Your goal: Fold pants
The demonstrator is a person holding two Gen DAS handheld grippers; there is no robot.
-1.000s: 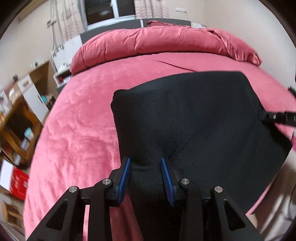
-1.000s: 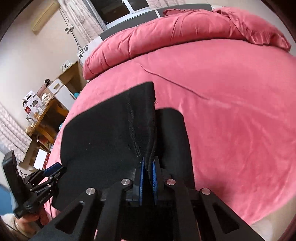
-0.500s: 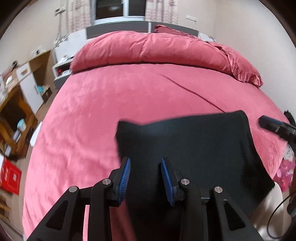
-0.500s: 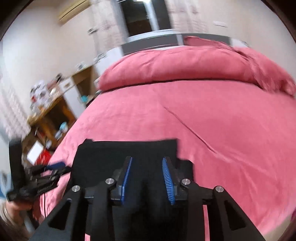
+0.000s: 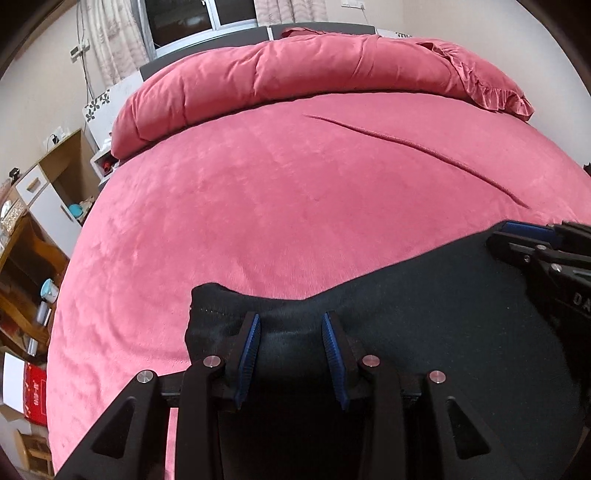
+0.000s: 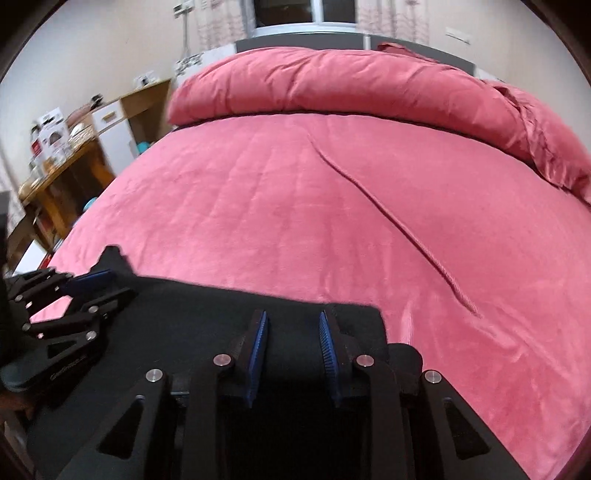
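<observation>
Here, item by item. Black soft-fabric pants [image 5: 424,332]: folded into a flat dark panel on the near part of the bed, lying on the pink plush bedspread [image 5: 295,203]; the far edge of the panel runs straight across both wrist views, and its left corner is raised and slightly bunched.

Left claw [image 5: 291,354]: black frame with blue ribbed pads, jaws parted, standing over the raised left corner of the pants. Black cloth shows in the gap between the pads, yet the pads do not visibly press on it, so the claw counts as open with nothing gripped.

Right claw [image 6: 292,349]: same build, over the right end of the panel just inside its right corner. Its jaws stand apart and are closing; dark fabric lies beneath and between them, with no pinch to be seen.

Each claw also appears at the edge of the other's view, reaching in over the far edge of the pants.

Rolled pink duvet [image 6: 332,85]: heaped across the head of the bed. A long thin crease [image 6: 399,229] runs diagonally across the bedspread.

Wooden shelving with boxes and small items [image 6: 62,155]: against the wall to the left of the bed. Curtained window [image 5: 199,18]: behind the headboard.
</observation>
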